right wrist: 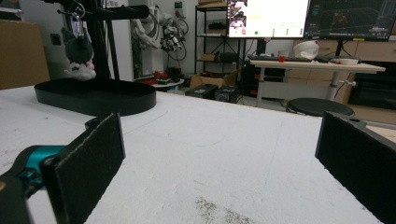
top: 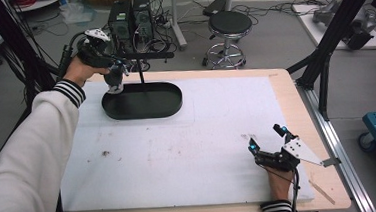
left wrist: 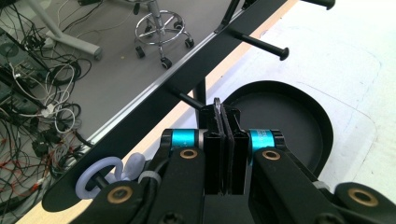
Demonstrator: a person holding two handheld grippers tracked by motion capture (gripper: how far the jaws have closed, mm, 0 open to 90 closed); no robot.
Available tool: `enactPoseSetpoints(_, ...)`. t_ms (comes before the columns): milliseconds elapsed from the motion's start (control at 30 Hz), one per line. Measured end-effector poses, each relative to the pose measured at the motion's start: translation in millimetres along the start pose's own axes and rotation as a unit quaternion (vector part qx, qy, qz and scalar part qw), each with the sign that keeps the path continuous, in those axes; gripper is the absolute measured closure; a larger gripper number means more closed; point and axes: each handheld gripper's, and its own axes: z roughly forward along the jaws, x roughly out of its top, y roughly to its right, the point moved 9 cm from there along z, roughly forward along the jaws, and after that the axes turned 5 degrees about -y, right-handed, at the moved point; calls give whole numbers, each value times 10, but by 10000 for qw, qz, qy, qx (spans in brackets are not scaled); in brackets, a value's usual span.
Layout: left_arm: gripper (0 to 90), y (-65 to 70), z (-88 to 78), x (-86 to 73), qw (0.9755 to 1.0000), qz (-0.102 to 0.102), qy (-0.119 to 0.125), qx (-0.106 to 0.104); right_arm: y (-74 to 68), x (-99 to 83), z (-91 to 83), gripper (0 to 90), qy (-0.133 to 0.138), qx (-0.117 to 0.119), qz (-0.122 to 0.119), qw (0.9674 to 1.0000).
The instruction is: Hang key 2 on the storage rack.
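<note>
We see a black oval tray (top: 143, 106) at the far left of the white surface (top: 189, 146), a black rack (top: 140, 56) with pegs rising from it. A small grey plush toy (right wrist: 78, 51) hangs from the rack's bar over the tray's left end. The left hand-held gripper (left wrist: 224, 126), raised at the rack, has its jaws pressed together on a thin dark strap. The right hand-held gripper (top: 266, 139) rests low at the near right, jaws wide apart.
</note>
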Motion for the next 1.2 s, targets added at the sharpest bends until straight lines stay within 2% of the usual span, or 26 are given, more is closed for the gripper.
enactPoseSetpoints(67,880,-4,5,6,10000,-62,49,-9,0,2,2,7,14,-4,8,10000)
enactPoseSetpoints(567,880,-74,56,24,9998,-101,130,76,4,3,3,7,23,-10,-2,10000)
enactPoseSetpoints(700,879,-90,67,56,9999,-59,35,148,6,2,2,7,15,-16,-3,10000)
enactPoseSetpoints(833,878,-80,61,168,9997,-5,78,213,5,3,1,7,18,-8,6,10000)
enactPoseSetpoints(1067,873,-125,55,130,9996,-102,29,279,6,2,1,7,18,-12,-4,10000)
enactPoseSetpoints(1133,839,-149,34,144,9992,-159,95,345,5,2,1,7,14,-9,-4,10000)
enactPoseSetpoints(1200,741,-168,18,149,9988,-208,128,418,4,3,2,7,20,-10,-1,10000)
